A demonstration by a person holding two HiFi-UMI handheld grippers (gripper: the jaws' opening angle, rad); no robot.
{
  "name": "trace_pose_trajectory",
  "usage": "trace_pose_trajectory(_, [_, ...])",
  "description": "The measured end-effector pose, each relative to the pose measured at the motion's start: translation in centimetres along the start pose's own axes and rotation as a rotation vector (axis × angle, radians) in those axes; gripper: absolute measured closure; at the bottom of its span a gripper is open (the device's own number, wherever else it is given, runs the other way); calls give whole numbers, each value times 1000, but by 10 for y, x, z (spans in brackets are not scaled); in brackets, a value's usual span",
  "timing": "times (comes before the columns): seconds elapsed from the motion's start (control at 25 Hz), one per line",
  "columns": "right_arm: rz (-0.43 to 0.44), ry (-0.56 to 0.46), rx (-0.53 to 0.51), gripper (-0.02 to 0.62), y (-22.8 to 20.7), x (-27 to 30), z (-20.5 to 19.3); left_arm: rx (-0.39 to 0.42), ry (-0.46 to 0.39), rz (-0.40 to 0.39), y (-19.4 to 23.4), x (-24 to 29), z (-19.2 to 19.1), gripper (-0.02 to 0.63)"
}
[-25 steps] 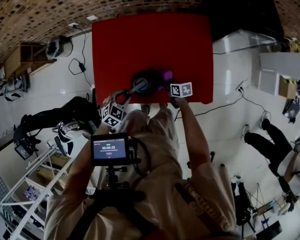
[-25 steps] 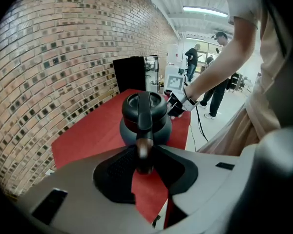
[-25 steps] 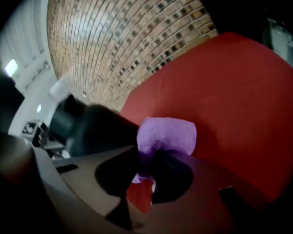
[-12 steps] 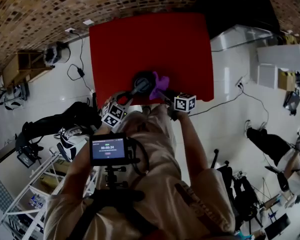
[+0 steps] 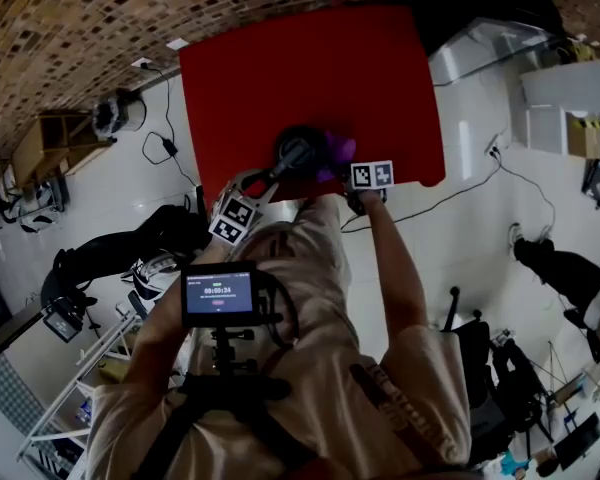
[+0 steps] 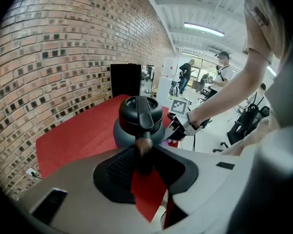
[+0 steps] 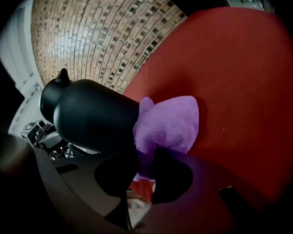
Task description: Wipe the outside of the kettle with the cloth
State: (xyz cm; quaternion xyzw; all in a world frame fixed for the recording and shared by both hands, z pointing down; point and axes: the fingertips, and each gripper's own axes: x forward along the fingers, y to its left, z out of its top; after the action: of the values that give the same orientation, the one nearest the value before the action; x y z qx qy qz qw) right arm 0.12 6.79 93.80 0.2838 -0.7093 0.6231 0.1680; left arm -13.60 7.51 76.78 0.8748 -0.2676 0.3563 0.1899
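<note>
A dark grey kettle (image 5: 298,151) stands near the front edge of the red table (image 5: 280,68). My left gripper (image 5: 270,178) is shut on the kettle's handle (image 6: 145,130), which runs between its jaws in the left gripper view. My right gripper (image 5: 345,176) is shut on a purple cloth (image 5: 338,154). In the right gripper view the cloth (image 7: 171,121) bulges out of the right gripper (image 7: 144,167) and presses against the side of the black kettle (image 7: 93,116). The kettle's far side is hidden.
A brick wall (image 6: 49,72) runs along the table's far and left sides. A screen on a chest mount (image 5: 220,293) sits below the grippers. A cable (image 5: 460,193) trails over the white floor to the right. People (image 6: 188,72) stand far off.
The right gripper swung the cloth toward the kettle's near side, then back to its right side. The left gripper kept its hold on the handle.
</note>
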Motion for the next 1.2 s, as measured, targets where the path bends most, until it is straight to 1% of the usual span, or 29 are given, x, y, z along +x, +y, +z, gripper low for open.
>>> trace_pose_trajectory(0.08, [-16,-70,-84,515,19,-24,1,4,-1,-6,-1,1,0,495])
trace_pose_trajectory(0.12, [-6,-112,-127,515,36,-38,0,5,-3,-12,-2,2,0,495])
trace_pose_trajectory(0.16, [21,-145,-180,515,58,-52,-3,5,-3,-18,-2,2,0,495])
trace_pose_trajectory(0.2, [67,-167,-248,515,86,-64,-9,5,-4,-24,-3,2,0,495])
trace_pose_trajectory(0.28, [177,-175,-387,515,144,-74,-22,4,-5,-30,-3,2,1,495])
trace_pose_trajectory(0.32, [205,-161,-430,515,163,-71,-27,3,-6,-31,-3,2,2,495])
trace_pose_trajectory(0.36, [206,-139,-447,515,170,-63,-30,2,-7,-31,-2,2,2,495])
trace_pose_trajectory(0.4, [189,-113,-439,515,167,-50,-32,1,-6,-32,-2,2,2,495])
trace_pose_trajectory(0.48, [141,-51,-378,514,143,-23,-36,2,3,-39,-2,3,1,495])
trace_pose_trajectory(0.68, [43,138,-182,514,59,37,-55,0,9,-49,-4,6,2,495])
trace_pose_trajectory(0.76, [9,180,-148,514,41,52,-55,-2,-2,-43,0,4,3,495])
trace_pose_trajectory(0.84, [-18,186,-144,514,38,53,-55,-3,-9,-40,1,4,3,495])
trace_pose_trajectory(0.92, [-42,178,-183,514,48,42,-63,-7,-15,-41,-1,4,2,495])
trace_pose_trajectory(0.96, [-31,174,-210,514,60,32,-69,-9,-19,-41,-2,5,2,495])
trace_pose_trajectory(1.04, [41,143,-260,514,98,11,-81,-11,-26,-41,-3,5,2,495])
trace_pose_trajectory(1.12, [127,48,-313,514,144,-12,-81,-11,-31,-41,-3,5,2,495])
trace_pose_trajectory(1.2, [176,-84,-359,515,182,-29,-72,-10,-35,-40,-3,5,2,495])
